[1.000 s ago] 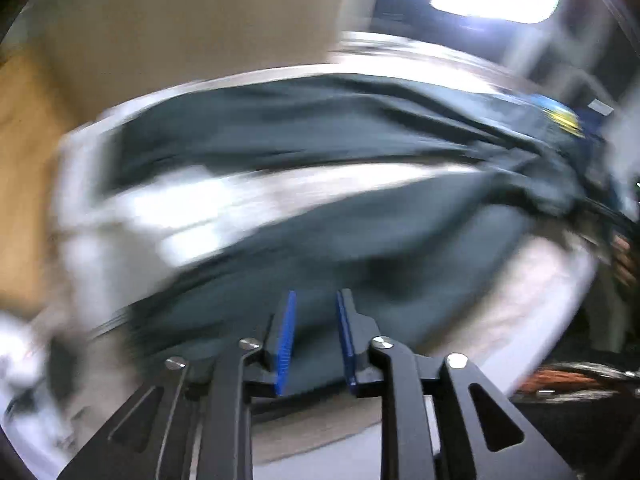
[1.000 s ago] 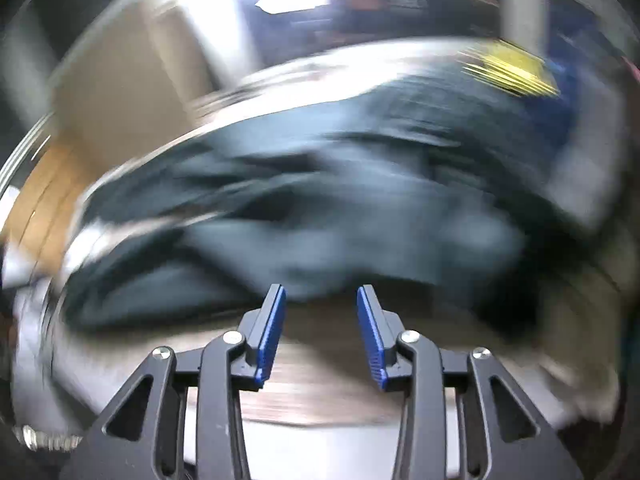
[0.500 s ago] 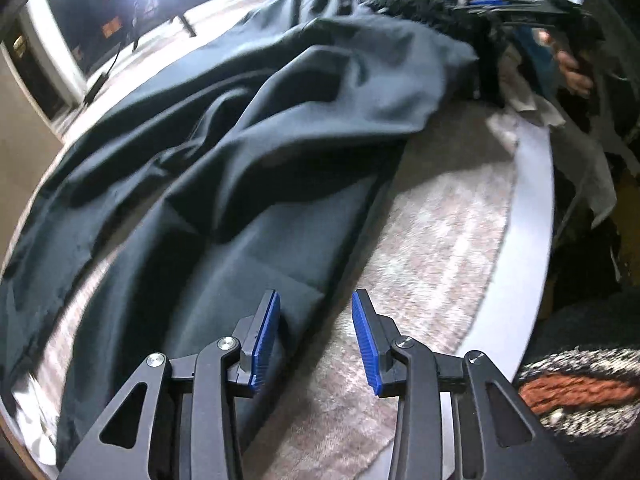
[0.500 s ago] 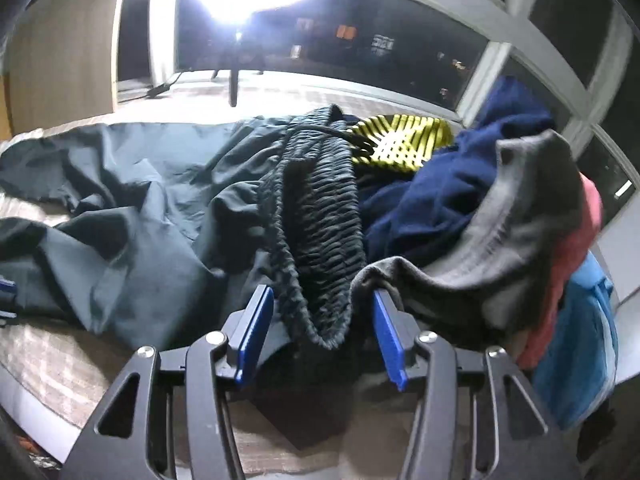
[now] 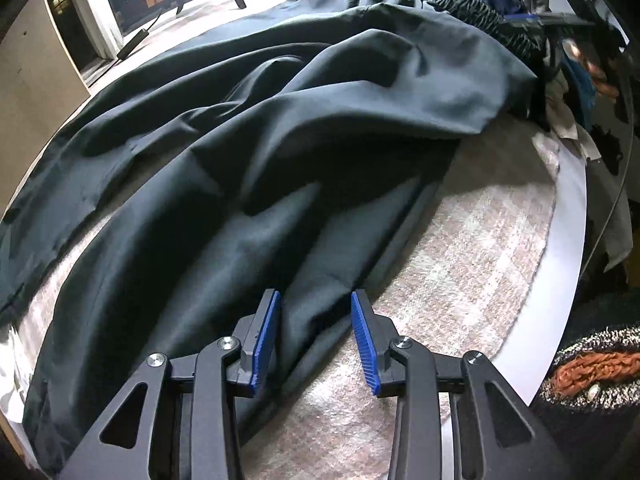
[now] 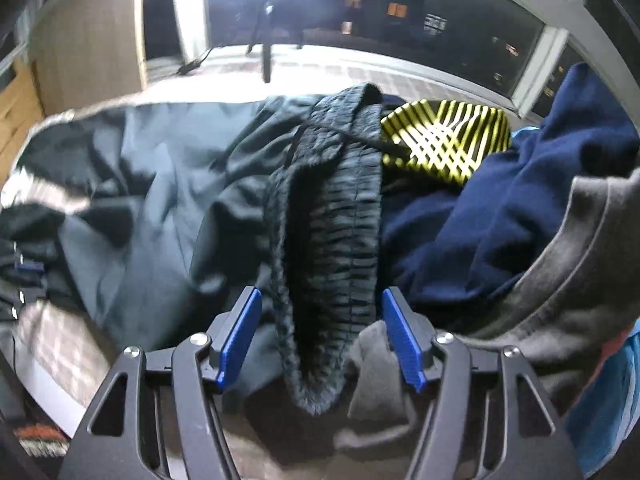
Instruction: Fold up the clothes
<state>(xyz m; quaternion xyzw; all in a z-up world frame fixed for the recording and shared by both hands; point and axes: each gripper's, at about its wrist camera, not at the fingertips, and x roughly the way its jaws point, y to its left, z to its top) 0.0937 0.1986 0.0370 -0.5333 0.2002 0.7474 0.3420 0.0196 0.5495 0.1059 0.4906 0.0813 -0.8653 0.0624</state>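
Observation:
Dark trousers [image 5: 248, 152] lie rumpled across the checked cover of the table [image 5: 472, 264]. My left gripper [image 5: 316, 336] is open, its blue pads straddling the hem edge of one trouser leg near the front. In the right wrist view the same trousers [image 6: 132, 208] spread to the left, and their ribbed elastic waistband [image 6: 332, 248] hangs down between the pads of my open right gripper [image 6: 320, 336]. The right gripper [image 5: 536, 20] shows small at the far end in the left wrist view.
A pile of other clothes sits on the right: a navy garment [image 6: 500, 220], a grey sweatshirt [image 6: 560, 280], a yellow-and-black striped piece [image 6: 444, 140], something light blue [image 6: 608, 412]. The table's white rim [image 5: 560, 280] curves along the right. Dark windows [image 6: 400, 20] and a tripod lamp stand behind.
Both grippers have settled after a fast swing. The left one has closed in on the trouser hem; the right one has moved nearer the waistband, which now hangs between its pads.

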